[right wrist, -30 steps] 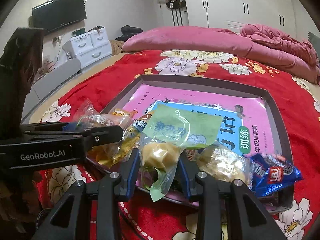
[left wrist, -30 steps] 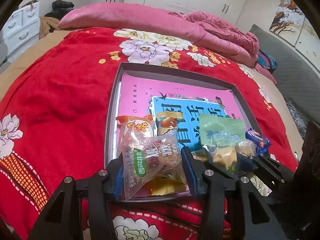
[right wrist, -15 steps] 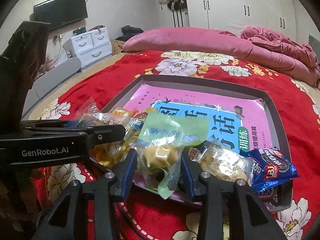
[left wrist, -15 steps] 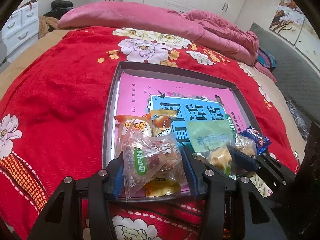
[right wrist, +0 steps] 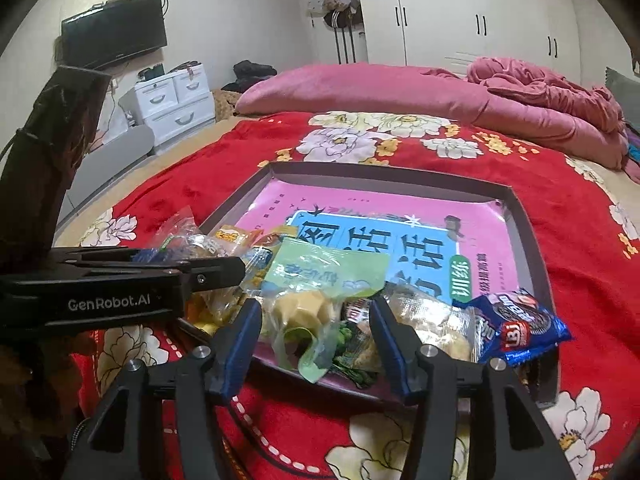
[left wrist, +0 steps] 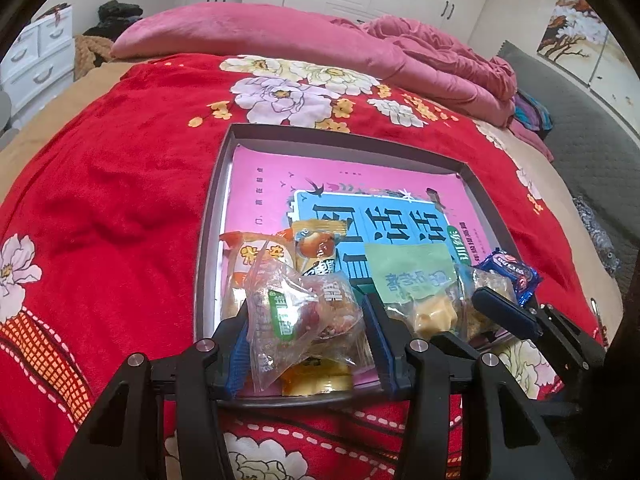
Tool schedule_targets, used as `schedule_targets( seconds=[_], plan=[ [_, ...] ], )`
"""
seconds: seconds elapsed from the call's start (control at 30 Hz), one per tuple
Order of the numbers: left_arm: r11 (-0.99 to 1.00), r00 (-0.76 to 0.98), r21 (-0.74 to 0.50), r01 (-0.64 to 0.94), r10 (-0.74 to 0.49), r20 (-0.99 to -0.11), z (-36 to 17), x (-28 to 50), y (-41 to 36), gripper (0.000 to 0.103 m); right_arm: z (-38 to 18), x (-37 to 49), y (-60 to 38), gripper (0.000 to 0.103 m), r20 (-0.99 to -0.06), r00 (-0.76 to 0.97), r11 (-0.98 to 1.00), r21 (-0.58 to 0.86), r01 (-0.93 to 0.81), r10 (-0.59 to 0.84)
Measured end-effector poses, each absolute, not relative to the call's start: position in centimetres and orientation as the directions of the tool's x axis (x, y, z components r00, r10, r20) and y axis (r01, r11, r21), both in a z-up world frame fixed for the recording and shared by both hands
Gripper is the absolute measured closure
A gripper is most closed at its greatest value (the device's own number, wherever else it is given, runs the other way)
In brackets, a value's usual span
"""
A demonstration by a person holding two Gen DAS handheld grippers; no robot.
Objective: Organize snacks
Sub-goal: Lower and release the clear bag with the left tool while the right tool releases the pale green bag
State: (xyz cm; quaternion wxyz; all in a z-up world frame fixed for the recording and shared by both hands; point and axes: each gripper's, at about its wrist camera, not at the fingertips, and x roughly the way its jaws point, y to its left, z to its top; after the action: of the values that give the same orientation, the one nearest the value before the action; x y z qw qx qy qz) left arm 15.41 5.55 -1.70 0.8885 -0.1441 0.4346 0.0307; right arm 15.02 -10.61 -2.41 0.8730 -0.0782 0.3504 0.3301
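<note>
A grey tray (left wrist: 212, 200) lies on the red bed, lined with a pink and blue book (left wrist: 280, 184). Several snack packs lie at its near end. My left gripper (left wrist: 304, 320) is shut on a clear packet with a green label (left wrist: 296, 316), holding it over the tray's near edge. My right gripper (right wrist: 316, 320) has its jaws spread around a green-topped bag with a yellow snack (right wrist: 308, 292); the bag rests in the tray. It also shows in the left wrist view (left wrist: 416, 284). A blue wrapped biscuit (right wrist: 520, 324) lies at the right.
Orange packs (left wrist: 256, 256) lie at the tray's left near corner. Pink bedding (left wrist: 280, 36) is piled at the far end of the bed. White drawers (right wrist: 176, 100) and a wall television (right wrist: 114, 42) stand to the left. The red floral blanket (left wrist: 120, 184) surrounds the tray.
My right gripper has lowered the green-topped bag onto the tray and spread its jaws, letting it go. My left gripper keeps hold of the clear packet and has barely moved.
</note>
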Motion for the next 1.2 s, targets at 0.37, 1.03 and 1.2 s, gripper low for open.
schedule_targets(
  seconds=[0.37,1.03,1.2],
  plan=[
    [0.964,0.61,-0.214,-0.158,-0.075,-0.789,-1.7,15.9,4.5,0.051,-2.0,14.7,-11.7,0.047,-0.653,0.55,0.776,0.094,-0.623,0.521],
    [0.966,0.6,-0.206,-0.154,-0.074,-0.796,-1.5,16.0,3.8,0.038,-1.3,15.1,-13.2,0.04,-0.641,0.578,0.808,0.115,-0.578,0.505],
    [0.967,0.608,-0.205,-0.152,-0.072,-0.791,-1.2,15.8,3.8,0.035,-1.3,15.1,-13.3,0.039,-0.642,0.582,0.811,0.11,-0.575,0.499]
  ],
)
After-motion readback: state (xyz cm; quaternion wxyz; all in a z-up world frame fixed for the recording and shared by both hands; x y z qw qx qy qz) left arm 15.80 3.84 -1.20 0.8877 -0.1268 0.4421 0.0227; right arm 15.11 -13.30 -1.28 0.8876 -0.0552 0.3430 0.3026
